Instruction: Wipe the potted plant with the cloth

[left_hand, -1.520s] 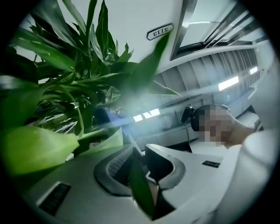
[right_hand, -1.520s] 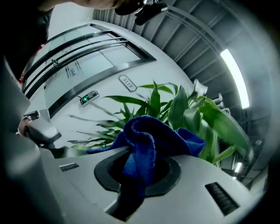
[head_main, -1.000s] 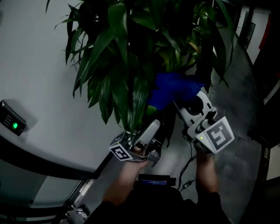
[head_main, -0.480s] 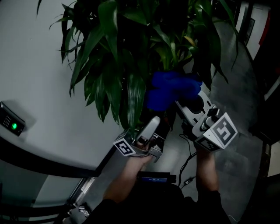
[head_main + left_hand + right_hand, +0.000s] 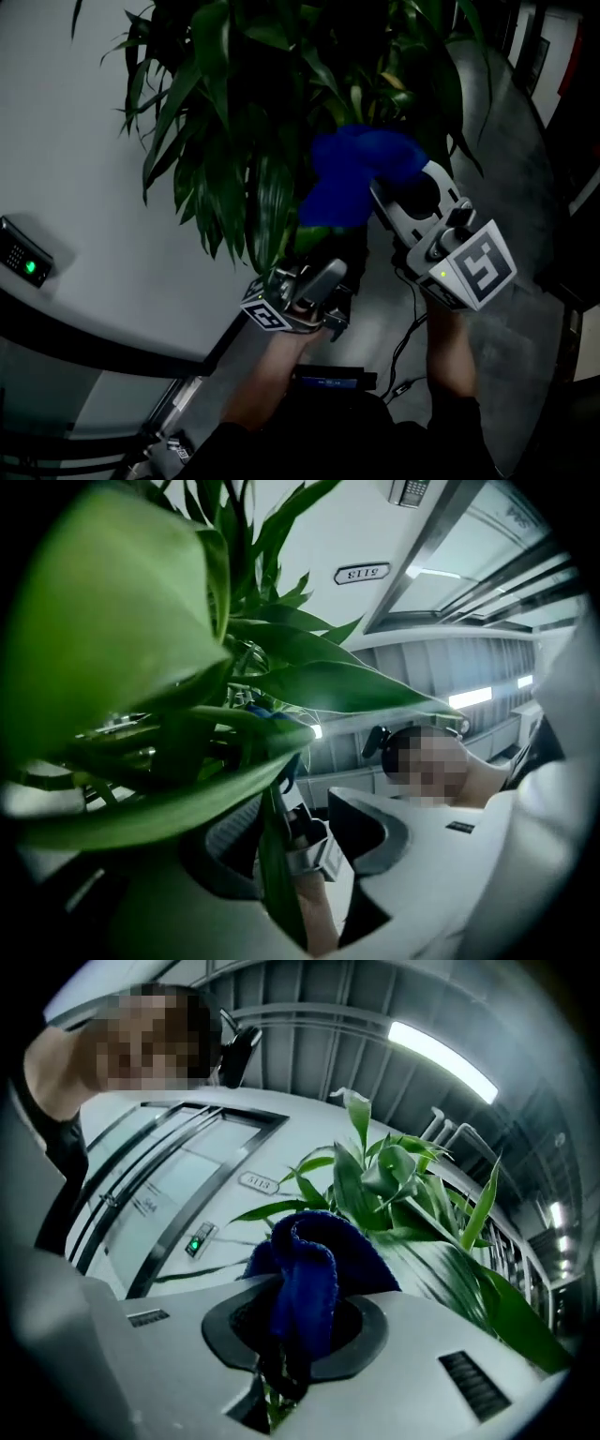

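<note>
The potted plant (image 5: 253, 112) fills the top of the head view with long green leaves. My right gripper (image 5: 384, 192) is shut on a bunched blue cloth (image 5: 352, 173), which is pressed against the inner leaves. In the right gripper view the cloth (image 5: 309, 1260) bulges out from between the jaws of the right gripper (image 5: 295, 1326), with the leaves (image 5: 394, 1185) just behind it. My left gripper (image 5: 314, 277) sits below the hanging leaves. Its jaws have just been opening. In the left gripper view one narrow leaf (image 5: 272, 855) runs loosely through the gap of the left gripper (image 5: 305, 832).
A white wall (image 5: 84, 187) stands left of the plant and carries a keypad with a green light (image 5: 23, 258). A dark cable (image 5: 403, 347) trails over the grey floor (image 5: 525, 187) at the right. A door number plate (image 5: 361, 573) hangs on the wall.
The right gripper has carried the blue cloth upward into the leaves. The left gripper has shifted a little under the leaves, and its jaws stand wider round the leaf than before.
</note>
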